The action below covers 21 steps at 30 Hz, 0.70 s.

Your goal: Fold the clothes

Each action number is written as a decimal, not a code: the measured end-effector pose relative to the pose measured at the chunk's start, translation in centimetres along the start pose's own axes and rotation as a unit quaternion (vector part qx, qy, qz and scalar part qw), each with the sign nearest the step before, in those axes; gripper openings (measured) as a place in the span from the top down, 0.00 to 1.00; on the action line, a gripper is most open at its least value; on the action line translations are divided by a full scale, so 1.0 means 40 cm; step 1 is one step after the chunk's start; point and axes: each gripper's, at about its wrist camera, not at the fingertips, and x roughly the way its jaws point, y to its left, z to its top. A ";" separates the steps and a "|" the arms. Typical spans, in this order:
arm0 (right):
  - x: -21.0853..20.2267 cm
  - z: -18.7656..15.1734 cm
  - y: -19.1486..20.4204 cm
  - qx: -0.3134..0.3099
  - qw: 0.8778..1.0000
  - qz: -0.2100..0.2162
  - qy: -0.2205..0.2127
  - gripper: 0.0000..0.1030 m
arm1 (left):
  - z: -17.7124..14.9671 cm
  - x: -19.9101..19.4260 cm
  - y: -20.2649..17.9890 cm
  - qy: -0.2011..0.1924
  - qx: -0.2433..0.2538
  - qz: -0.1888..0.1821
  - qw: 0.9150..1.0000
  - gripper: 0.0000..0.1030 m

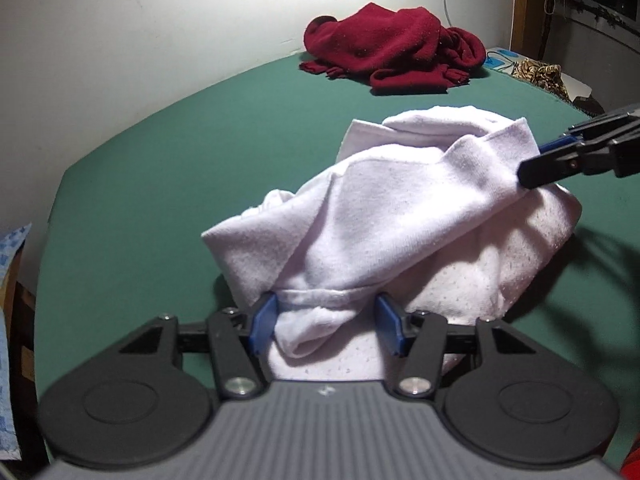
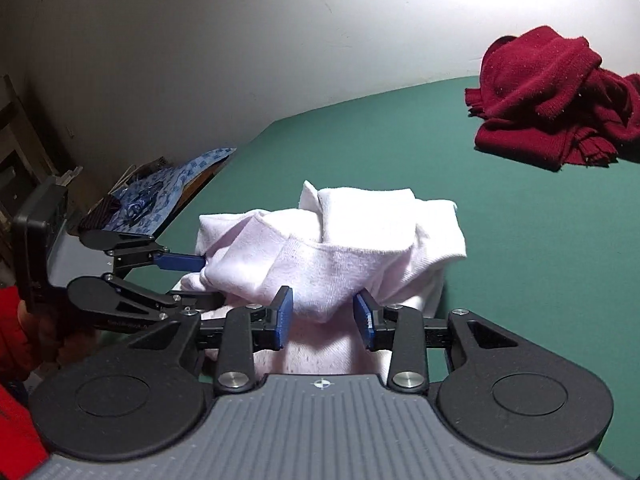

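Note:
A white garment (image 1: 360, 208) lies bunched and partly lifted on the green table (image 1: 180, 160). My left gripper (image 1: 326, 326) sits at its near edge. The jaws stand wide with a loose fold and the hem between the blue pads (image 1: 264, 320), not squeezed. My right gripper (image 1: 532, 162) comes in from the right and is shut on the garment's far right edge, pulling it taut. In the right wrist view the white garment (image 2: 360, 232) bulges between my right gripper's (image 2: 324, 318) pads. My left gripper (image 2: 206, 280) reaches into the cloth from the left.
A crumpled dark red garment (image 1: 384, 48) lies at the table's far side by the white wall, also as the red garment (image 2: 552, 88). A blue patterned cloth (image 2: 180, 176) sits off the table's left edge. A brown patterned cloth (image 1: 540, 72) lies at the far right corner. A red sleeve (image 2: 16, 328) holds the left gripper.

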 end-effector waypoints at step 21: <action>-0.050 0.005 0.085 -0.122 0.990 -0.076 0.002 0.74 | -0.029 -0.093 -0.023 -0.057 -0.145 0.078 0.985 0.05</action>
